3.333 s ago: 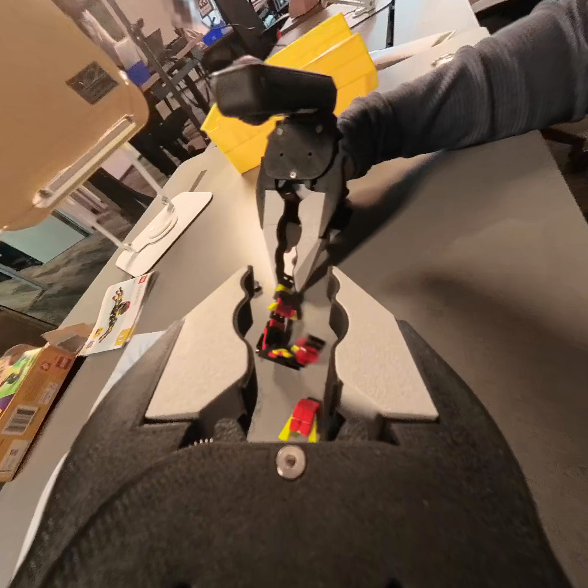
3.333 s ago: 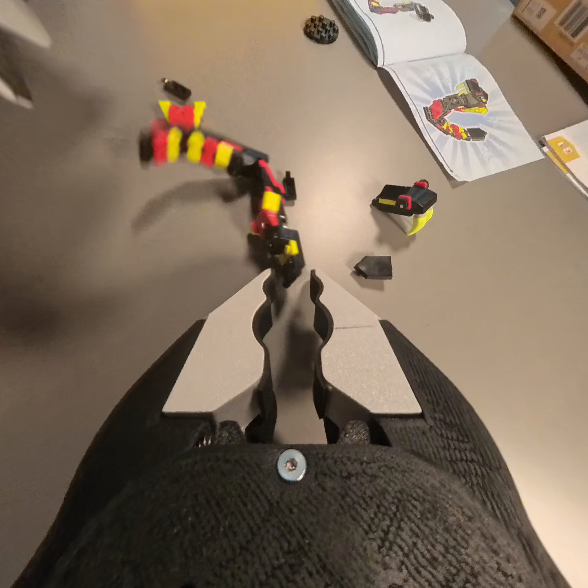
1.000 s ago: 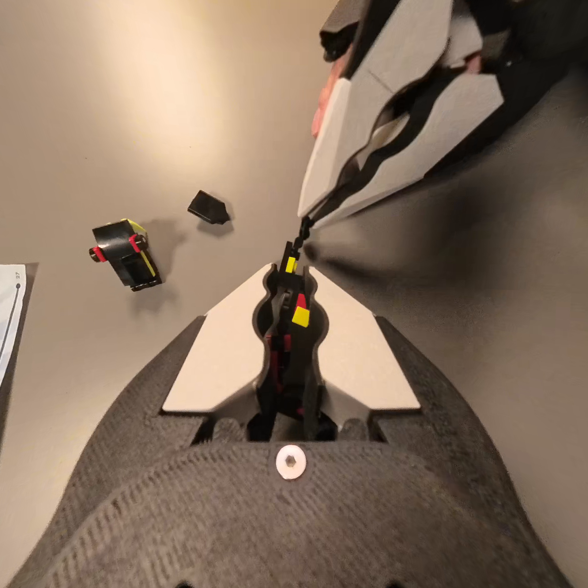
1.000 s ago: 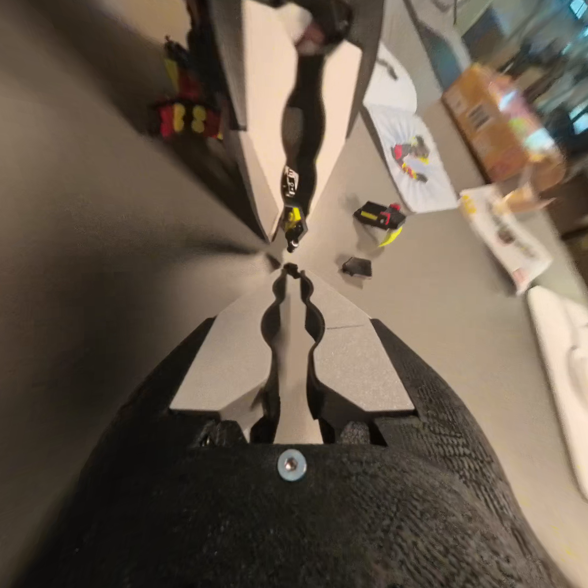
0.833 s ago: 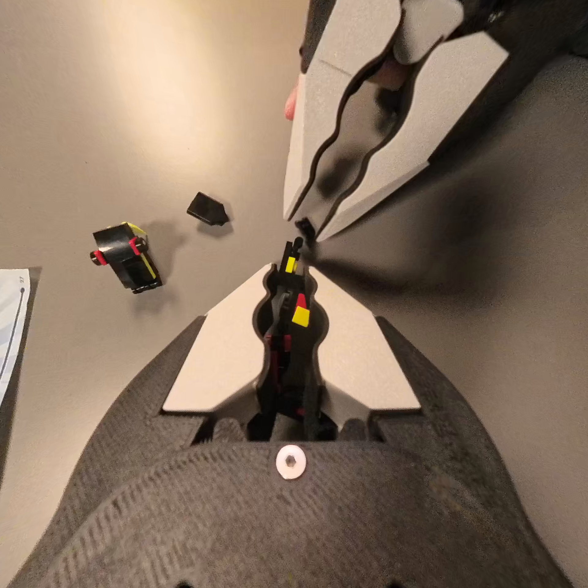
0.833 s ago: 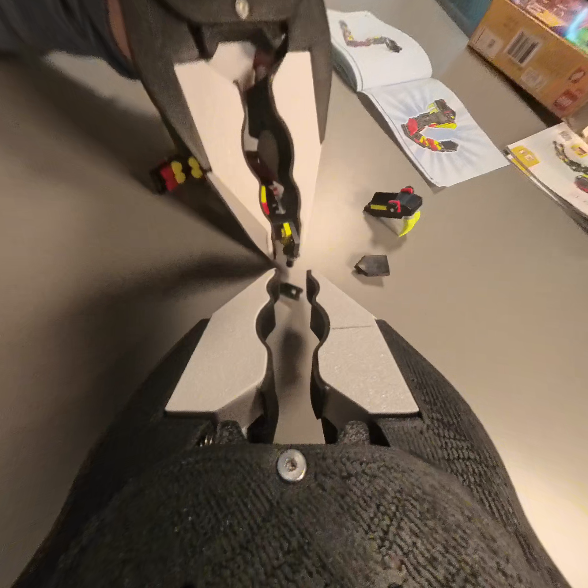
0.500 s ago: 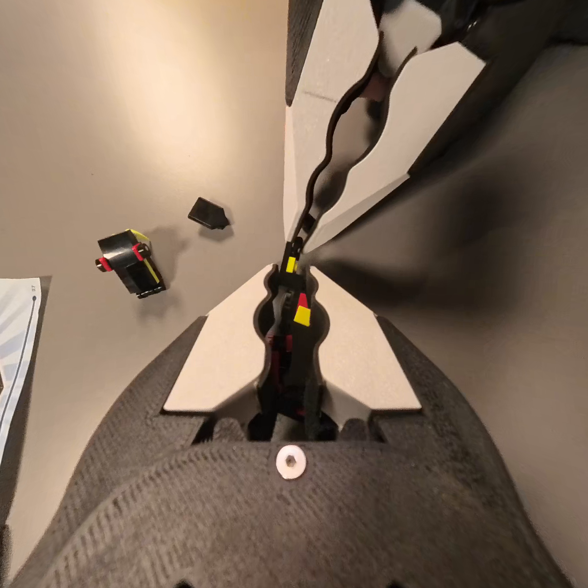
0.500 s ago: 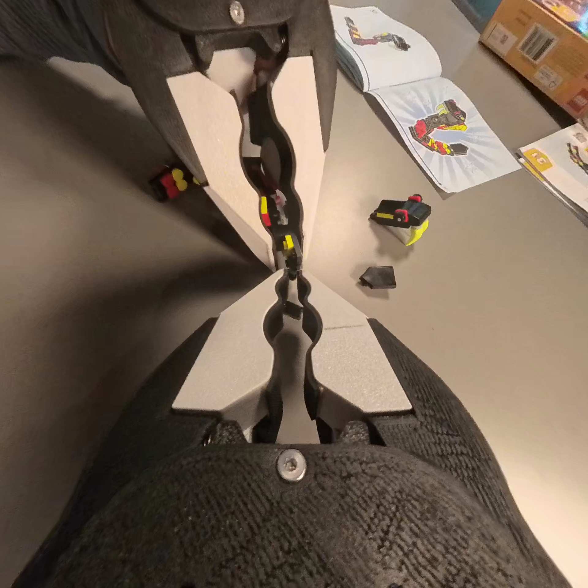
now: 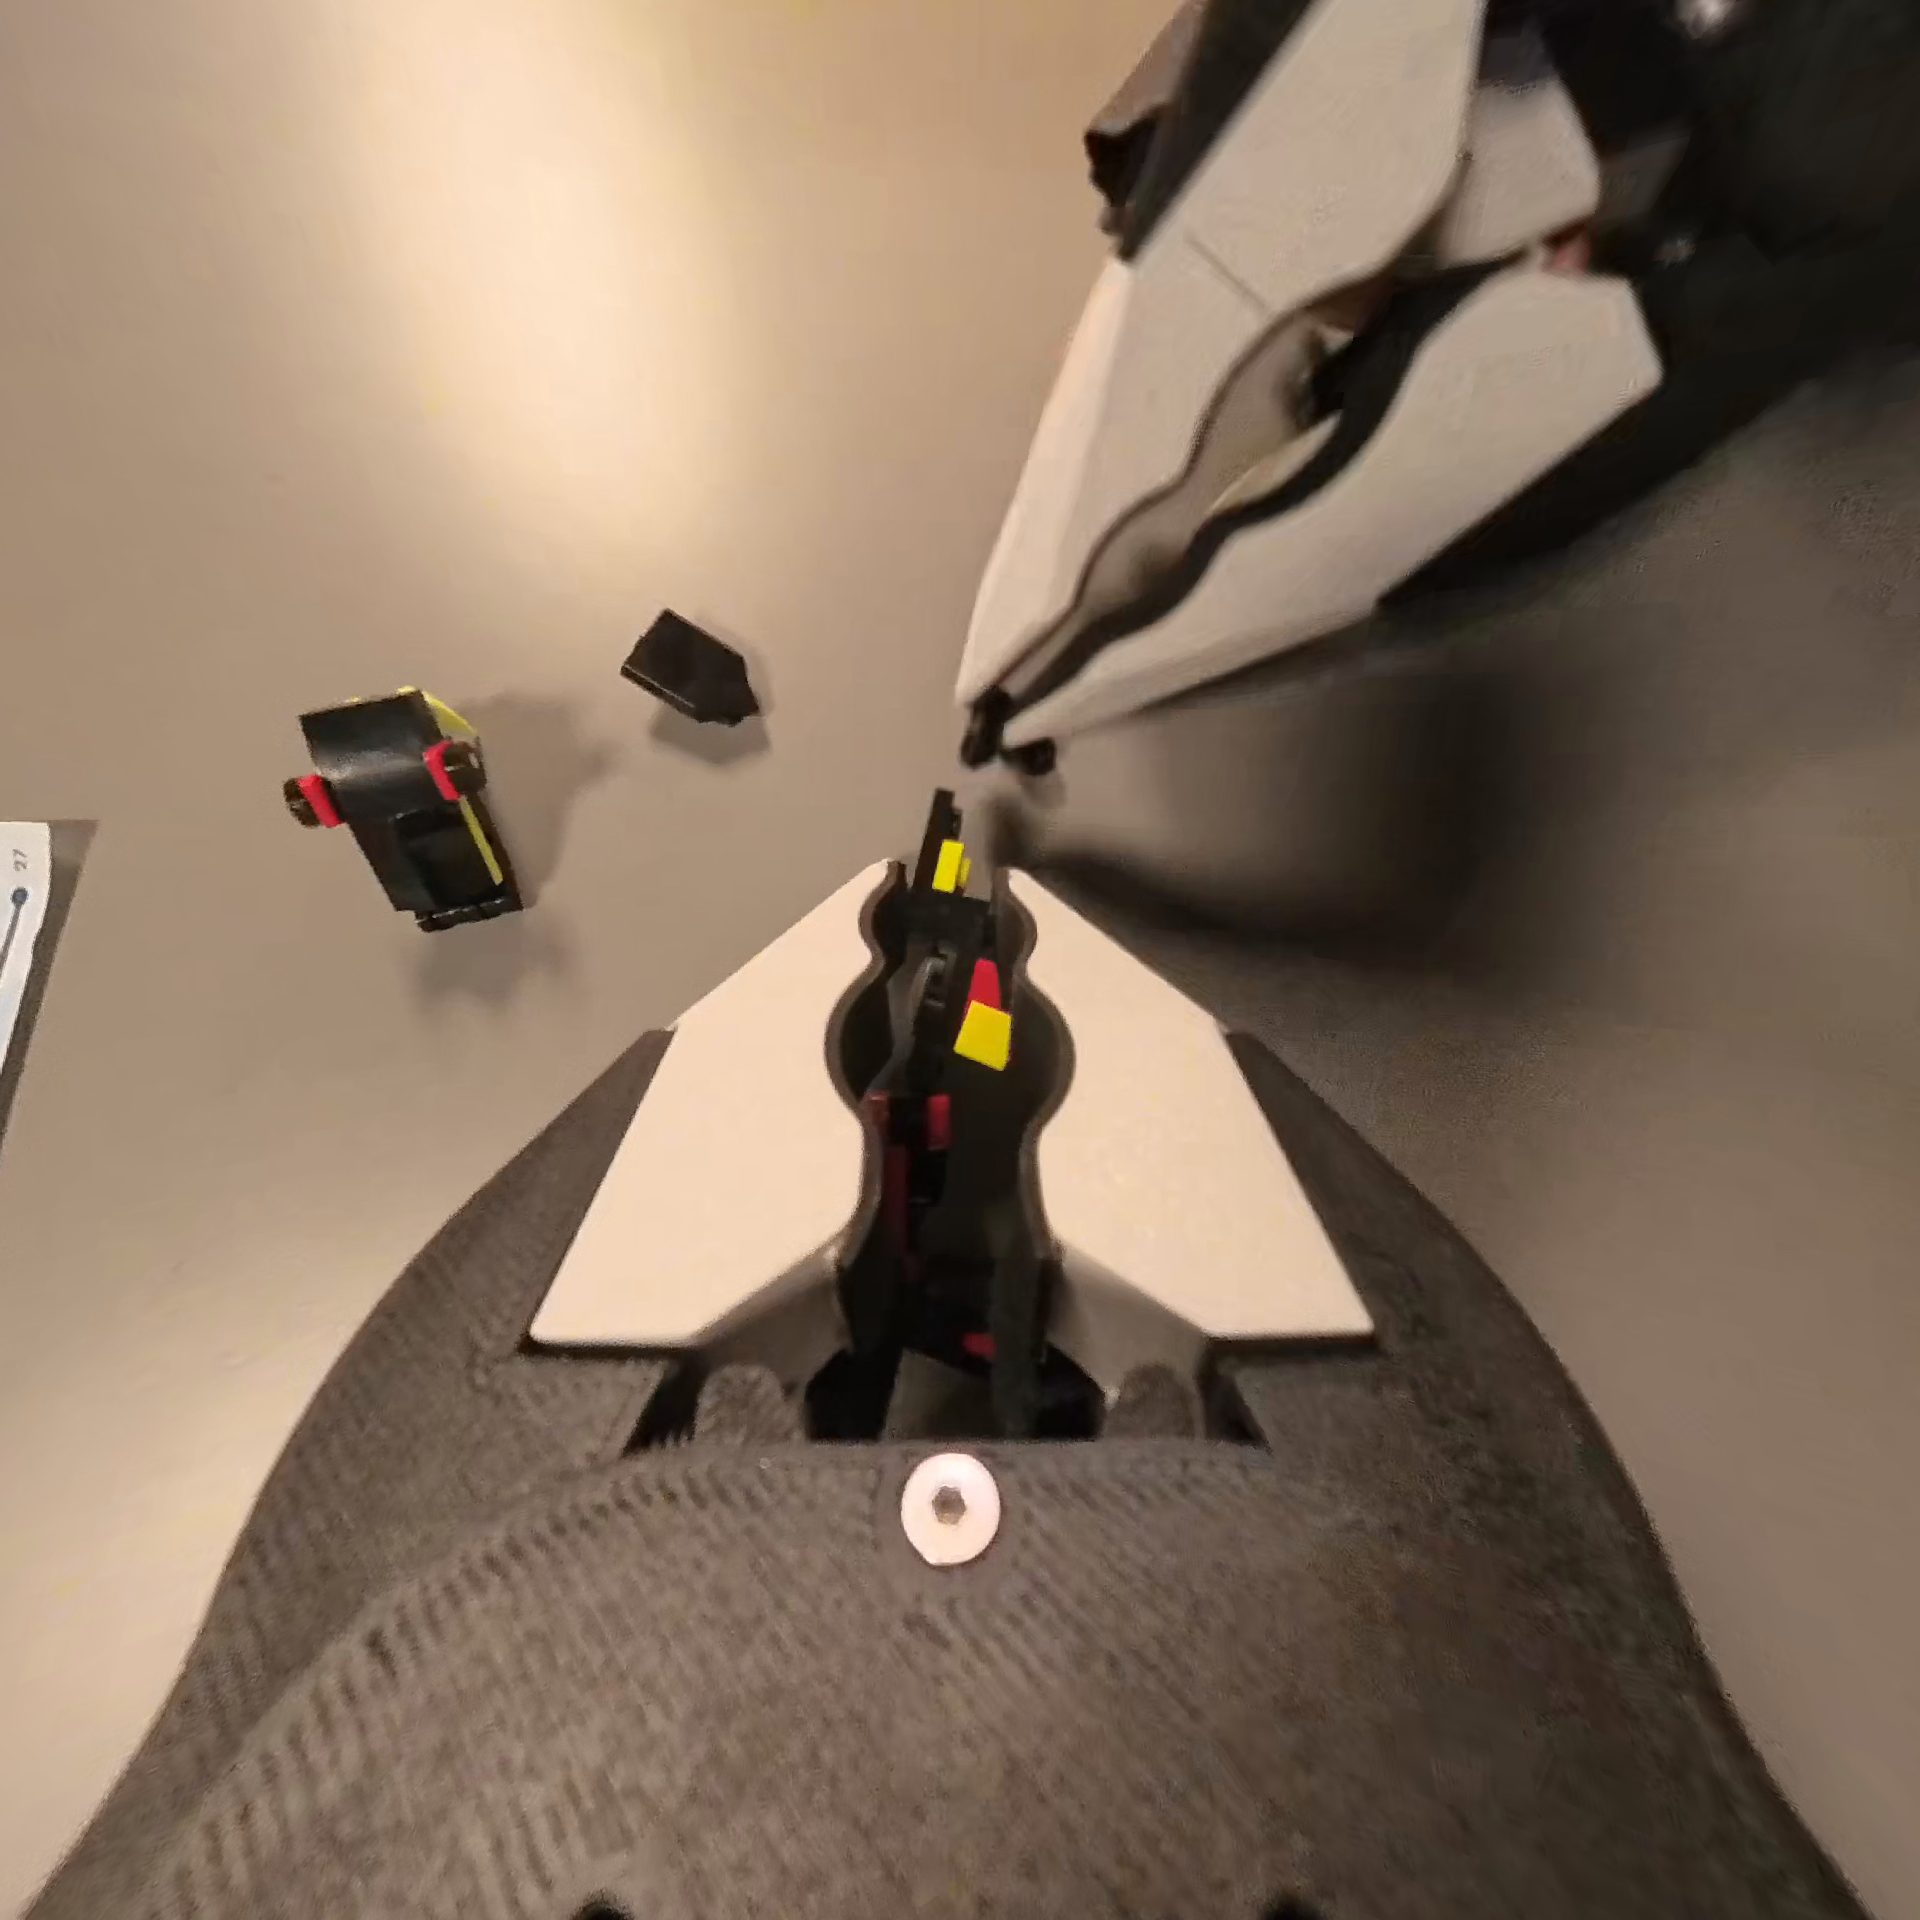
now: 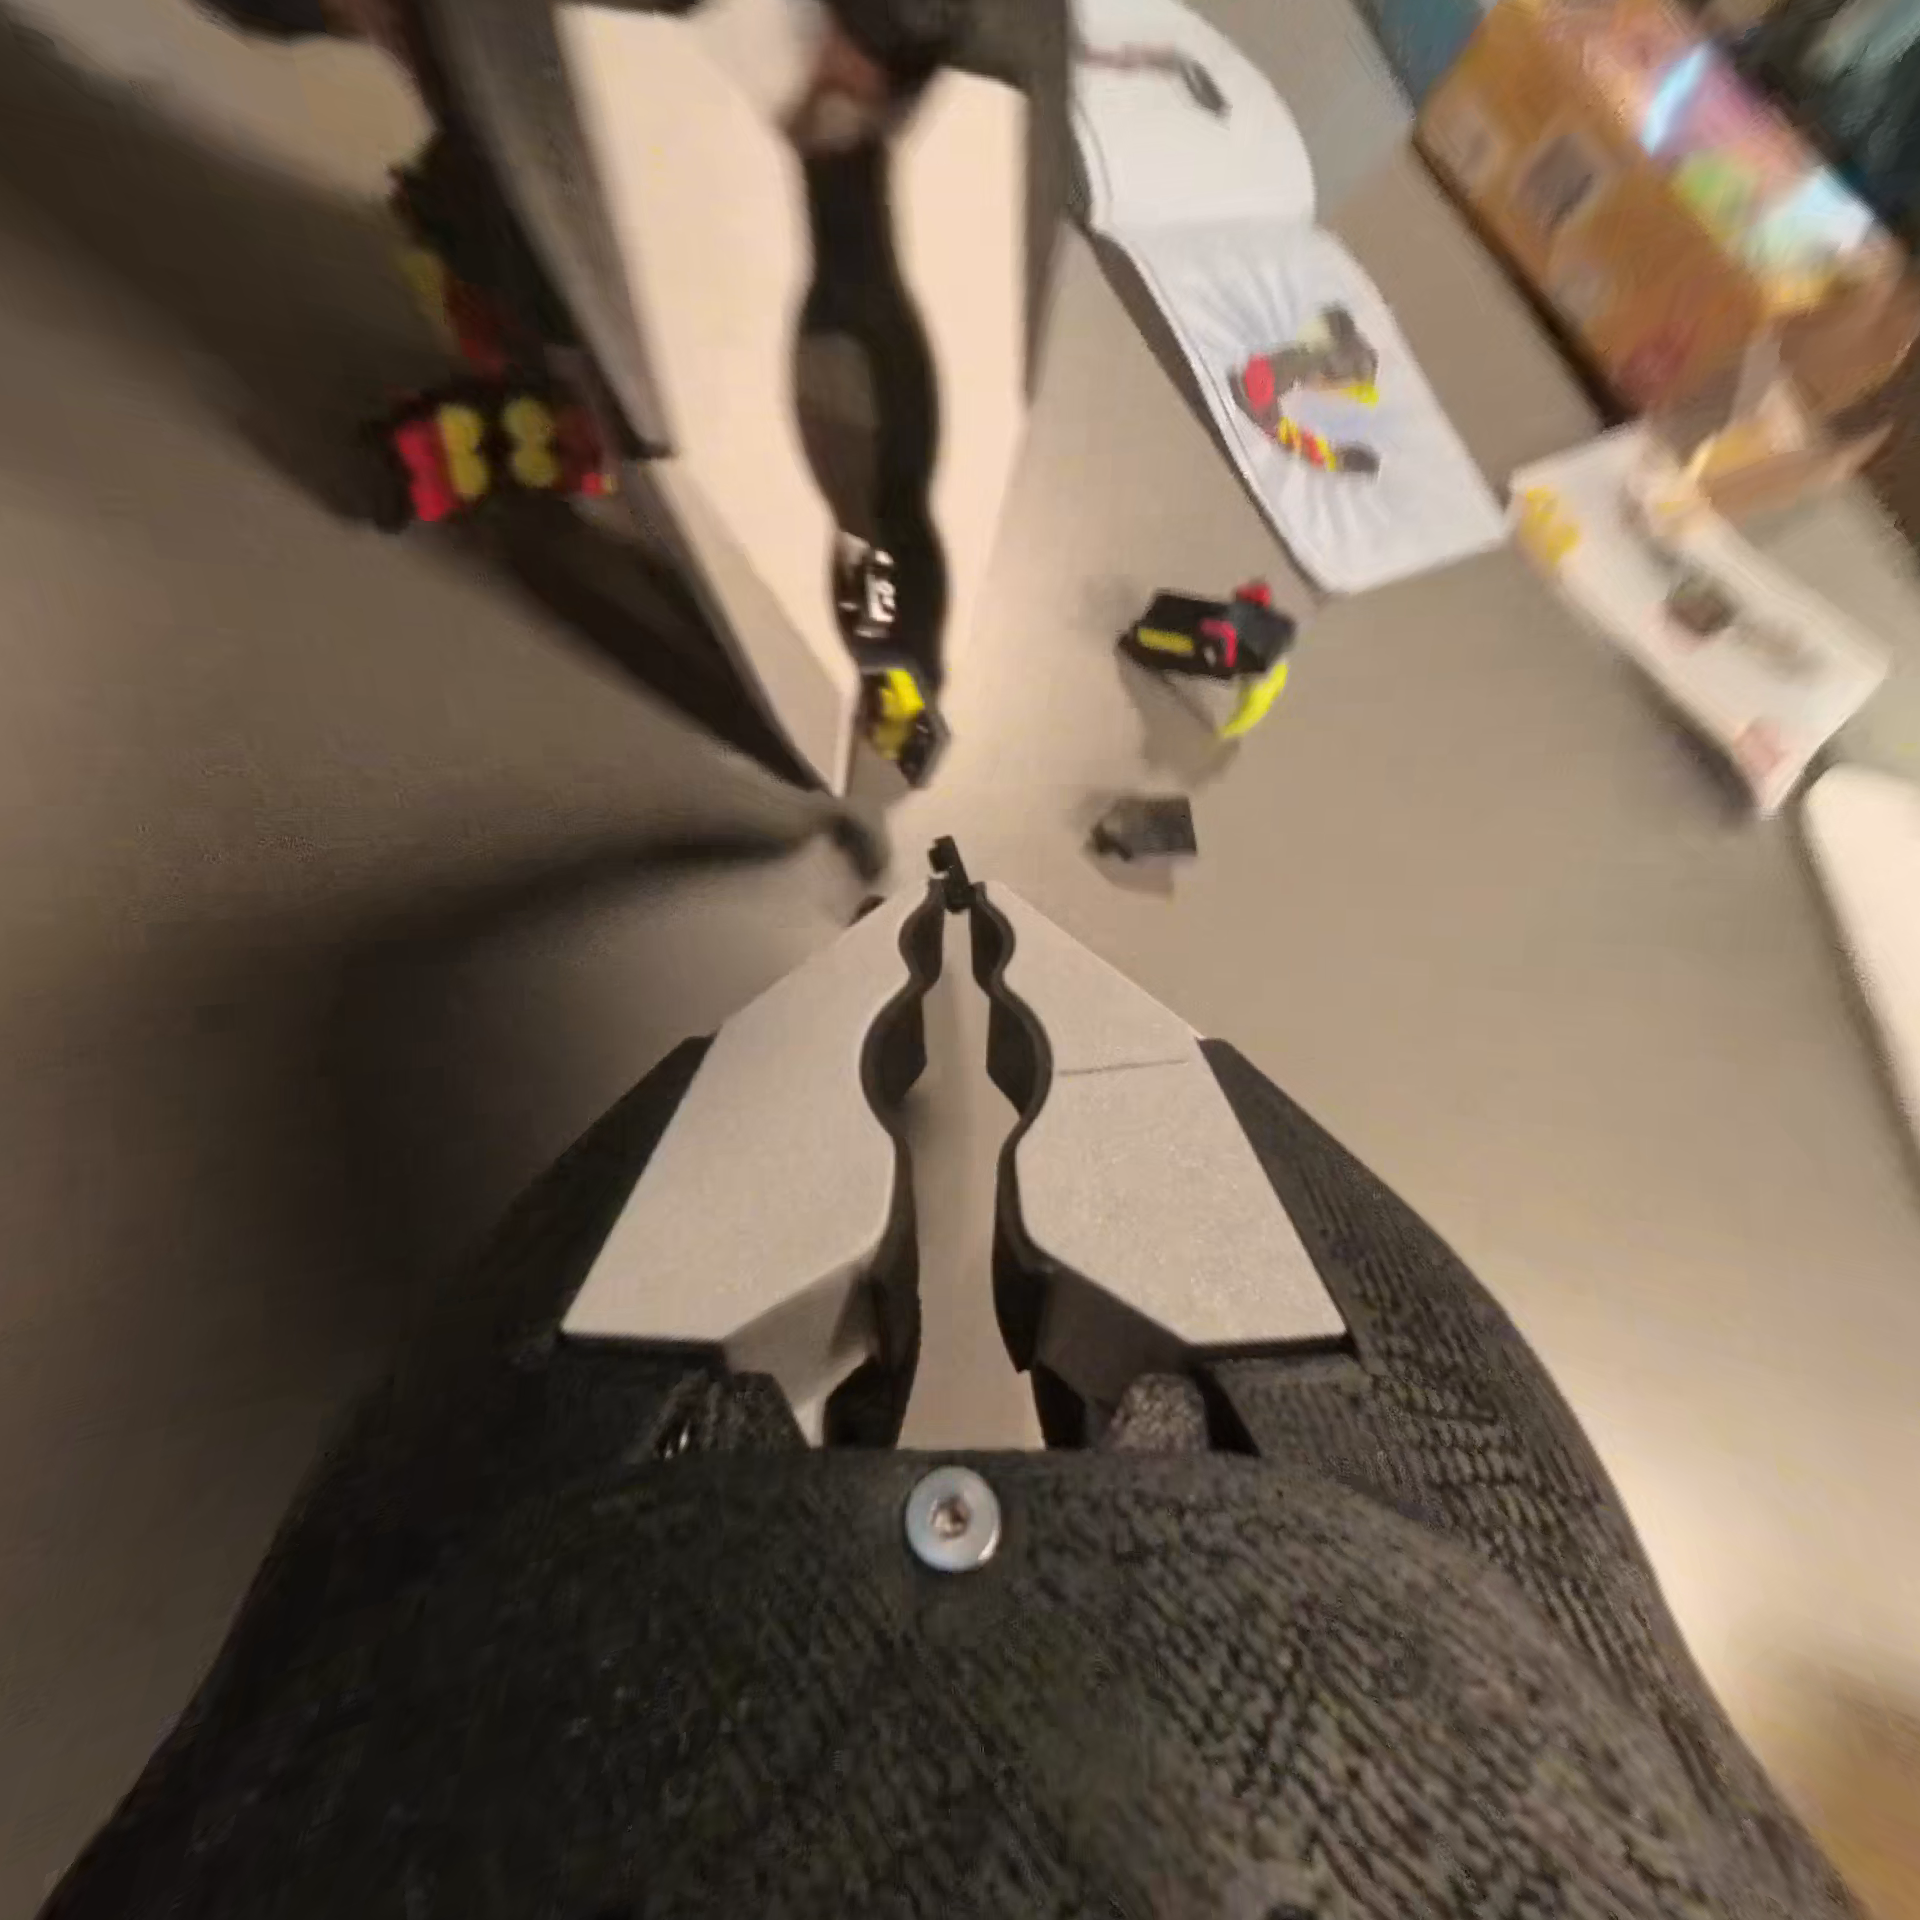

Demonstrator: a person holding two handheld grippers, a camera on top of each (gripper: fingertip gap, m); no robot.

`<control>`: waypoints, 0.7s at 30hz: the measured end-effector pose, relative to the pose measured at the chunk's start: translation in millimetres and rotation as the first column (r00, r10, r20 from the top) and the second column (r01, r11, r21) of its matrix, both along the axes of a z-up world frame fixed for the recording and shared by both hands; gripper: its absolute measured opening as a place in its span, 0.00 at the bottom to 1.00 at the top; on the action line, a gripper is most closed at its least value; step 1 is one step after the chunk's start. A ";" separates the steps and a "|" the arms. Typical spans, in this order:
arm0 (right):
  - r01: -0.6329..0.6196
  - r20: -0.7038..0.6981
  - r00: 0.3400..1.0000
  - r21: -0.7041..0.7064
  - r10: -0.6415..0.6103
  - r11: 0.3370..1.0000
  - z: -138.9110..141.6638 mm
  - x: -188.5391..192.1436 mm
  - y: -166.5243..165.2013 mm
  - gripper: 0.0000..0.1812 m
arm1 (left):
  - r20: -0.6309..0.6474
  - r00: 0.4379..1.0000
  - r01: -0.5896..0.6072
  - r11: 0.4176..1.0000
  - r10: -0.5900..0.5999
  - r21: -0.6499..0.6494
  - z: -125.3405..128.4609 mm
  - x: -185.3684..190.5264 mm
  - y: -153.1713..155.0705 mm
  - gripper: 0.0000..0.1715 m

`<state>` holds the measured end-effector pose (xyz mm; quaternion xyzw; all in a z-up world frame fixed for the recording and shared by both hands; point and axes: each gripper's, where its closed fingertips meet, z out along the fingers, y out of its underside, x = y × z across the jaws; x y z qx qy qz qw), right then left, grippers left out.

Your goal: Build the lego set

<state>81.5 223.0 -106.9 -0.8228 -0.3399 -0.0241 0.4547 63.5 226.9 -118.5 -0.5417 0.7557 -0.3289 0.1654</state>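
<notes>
Both grippers loaded, tips apart above table [image 9: 312, 312].
Left gripper [image 9: 948, 883] clamps the lego chain [image 9: 940, 1049]; right gripper [image 10: 954, 896] pinches a small black piece [image 10: 948, 871]. Cardboard box [image 10: 1621, 197]: contents indiscernible.

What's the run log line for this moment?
left gripper: shut on snake body | right gripper: shut on small black piece | pieces apart

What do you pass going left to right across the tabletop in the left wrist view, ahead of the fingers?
White booklet page edge → black block assembly with red pins and yellow trim → small black wedge piece → right gripper pinching a tiny black piece.
</notes>
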 end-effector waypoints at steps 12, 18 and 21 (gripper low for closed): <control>0.157 -0.206 0.969 0.091 -0.136 0.983 21.9 43.6 9.6 0.16 | -0.001 1.000 -0.005 1.000 0.005 -0.017 1.1 2.3 -1.8 0.18; 0.273 -0.193 0.962 0.619 -0.194 0.736 94.3 74.2 5.3 0.14 | 0.144 0.980 -0.147 0.989 0.140 0.036 28.8 5.8 7.8 0.36; 0.239 -0.153 0.971 0.713 -0.186 0.660 106.4 70.0 -2.1 0.15 | 0.304 0.929 -0.226 0.974 0.211 0.015 66.4 -6.5 3.3 0.38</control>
